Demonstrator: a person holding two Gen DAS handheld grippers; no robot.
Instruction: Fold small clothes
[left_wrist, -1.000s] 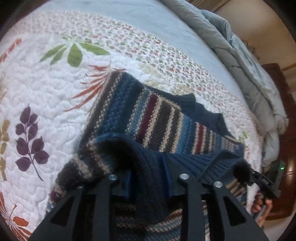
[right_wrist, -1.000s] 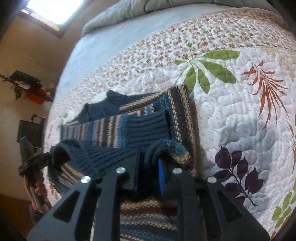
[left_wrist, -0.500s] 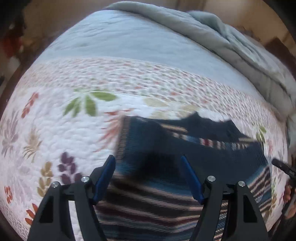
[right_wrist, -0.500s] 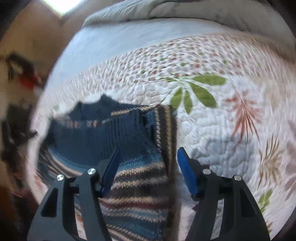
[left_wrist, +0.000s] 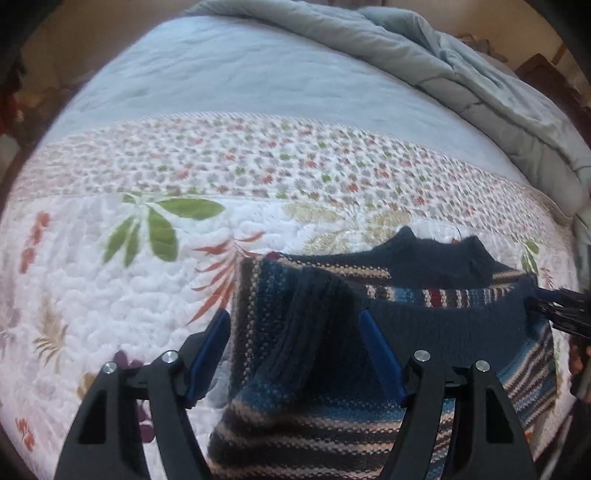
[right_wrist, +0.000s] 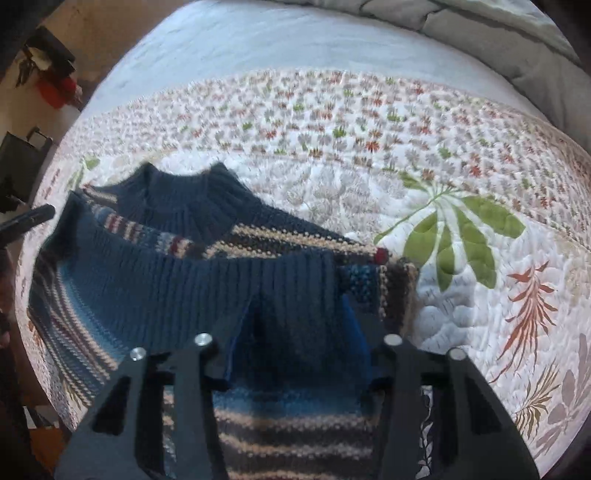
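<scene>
**Striped sweater lies folded on quilted bed, both claws spread wide**

A small striped knit sweater (left_wrist: 388, 325) lies on a floral quilt (left_wrist: 110, 288) spread over a bed, its navy ribbed hem doubled over toward the navy collar at the far edge. In the left wrist view the sweater sits at the near right of the quilt, and the left gripper (left_wrist: 295, 354) stands released, its blue-padded fingers (left_wrist: 210, 354) spread on either side of a raised ridge of the ribbed knit without pinching it. The left finger stands over bare quilt just beside the sweater's left edge; the right finger stands over the knit.

In the right wrist view the same sweater (right_wrist: 155, 288) lies at the near left of the quilt (right_wrist: 480, 314), bands of blue, tan, brown and red showing beneath the folded navy hem. The right gripper (right_wrist: 295, 350) is likewise released, its jaws wide apart, with a hump of navy ribbing lying between them. Whether the pads touch the knit cannot be told.

Beyond the quilt's small-flowered border, a pale blue sheet (left_wrist: 258, 77) covers the far part of the bed, and a grey comforter (left_wrist: 480, 85) is bunched along the far right edge. No container appears in either view.
</scene>
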